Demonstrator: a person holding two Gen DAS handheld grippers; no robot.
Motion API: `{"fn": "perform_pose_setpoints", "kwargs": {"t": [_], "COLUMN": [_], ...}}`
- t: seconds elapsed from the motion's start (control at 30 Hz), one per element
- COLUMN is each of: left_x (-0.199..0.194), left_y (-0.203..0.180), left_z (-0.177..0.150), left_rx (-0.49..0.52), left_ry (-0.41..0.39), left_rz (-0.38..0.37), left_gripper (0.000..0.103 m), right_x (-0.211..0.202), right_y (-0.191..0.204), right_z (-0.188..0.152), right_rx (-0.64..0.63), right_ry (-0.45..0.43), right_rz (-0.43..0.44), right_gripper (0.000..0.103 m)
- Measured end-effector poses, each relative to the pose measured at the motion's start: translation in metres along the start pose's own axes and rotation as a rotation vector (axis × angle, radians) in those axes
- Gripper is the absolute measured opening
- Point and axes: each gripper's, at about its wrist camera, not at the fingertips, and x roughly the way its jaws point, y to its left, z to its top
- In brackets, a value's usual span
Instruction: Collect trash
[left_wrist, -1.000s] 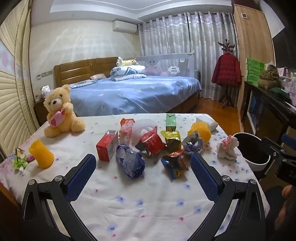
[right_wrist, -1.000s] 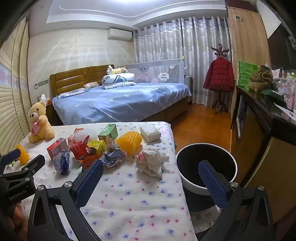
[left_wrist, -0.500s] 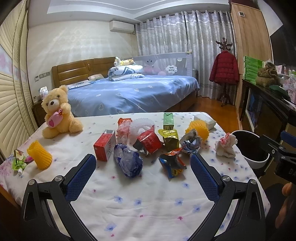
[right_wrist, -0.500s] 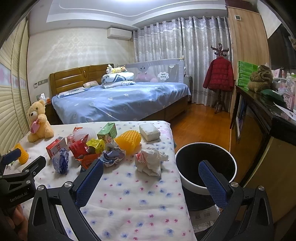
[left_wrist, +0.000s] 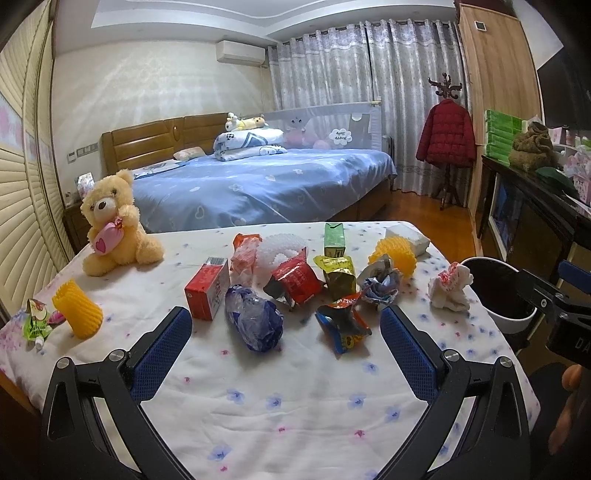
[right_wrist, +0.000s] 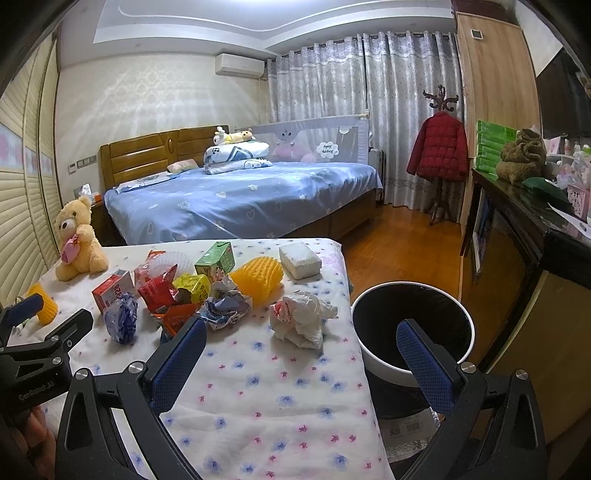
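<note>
Left wrist: flowered tablecloth (left_wrist: 295, 398), bedroom.

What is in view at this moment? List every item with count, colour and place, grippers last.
teddy bear: 1, yellow with a pink heart, table's far left
foam fruit nets: 2, yellow, one near left edge, one far right
carton: 1, red, left of the pile
crumpled bag: 1, blue, nearest the left gripper
snack wrappers: several, red, gold, orange-blue, table centre
juice box: 1, green, behind the pile
crumpled tissue: 1, white with pink, by the table's right edge
tissue pack: 1, white, far right corner
trash bin: 1, white with black inside, on the floor right of the table
bed: 1, blue cover, behind
left gripper: open, empty
right gripper: open, empty
</note>
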Motion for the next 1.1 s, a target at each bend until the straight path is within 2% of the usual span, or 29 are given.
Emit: {"fn": "perform_pose_setpoints", "kwargs": {"t": [1.1], "left_x": [0.002], "left_y": [-0.002], "left_z": [-0.0006], "left_rx": [0.002], "left_ry": [0.008], "left_rz": [-0.02], "left_gripper": [0.103], "right_x": [0.0026], "right_y": [0.0055], "right_z": [-0.0057], "right_rx": [-0.011], "right_ry": [0.011], "right_rz": [0.009], "right_gripper": [0.103]}}
